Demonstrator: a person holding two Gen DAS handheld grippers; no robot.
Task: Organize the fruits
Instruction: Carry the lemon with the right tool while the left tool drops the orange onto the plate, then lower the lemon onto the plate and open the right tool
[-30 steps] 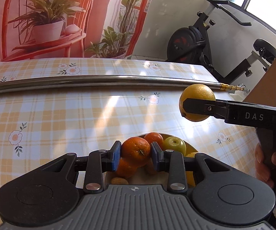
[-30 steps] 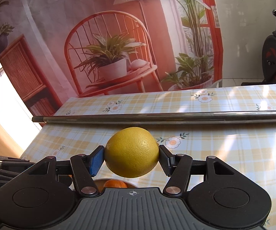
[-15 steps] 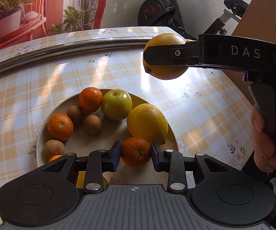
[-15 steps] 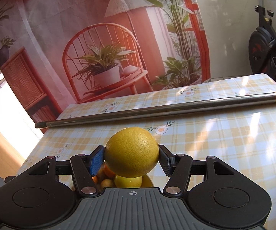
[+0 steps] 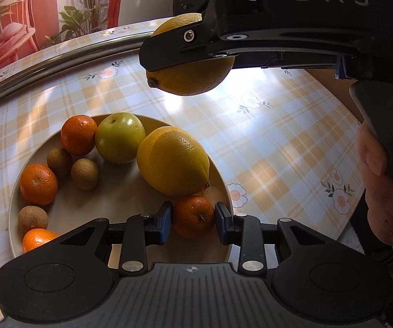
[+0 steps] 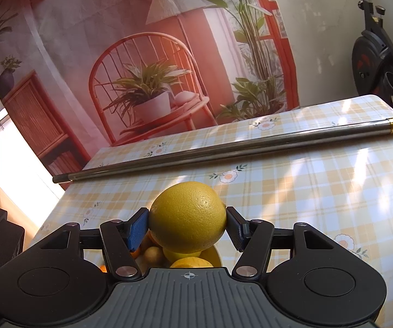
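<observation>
Your left gripper (image 5: 193, 220) is clamped on a small mandarin (image 5: 193, 216), pads pressed to its two sides, and you hold it low over the near rim of the plate (image 5: 120, 199), at the one open spot beside the large lemon (image 5: 173, 161); judging by that position, you carry it there so it can drop into the gap without knocking its neighbours. The plate sits toward the near edge of the counter (image 5: 264, 142), and the fruit on it lies along the rim: mandarins and small brown fruits on the left side, a green apple (image 5: 120, 137) at the far side, the large lemon on the right, leaving the centre bare. Your right gripper (image 6: 187, 228) is clamped on a second lemon (image 6: 187, 217), gripped across its width so the round skin cannot roll out, and you keep it raised well above the plate's far-right side, apparently so it stays clear of the left gripper's work below. A long metal rod (image 6: 223, 154) lies across the counter near the far edge, well apart from the plate. The bare centre looks like the best seat for the raised lemon.
</observation>
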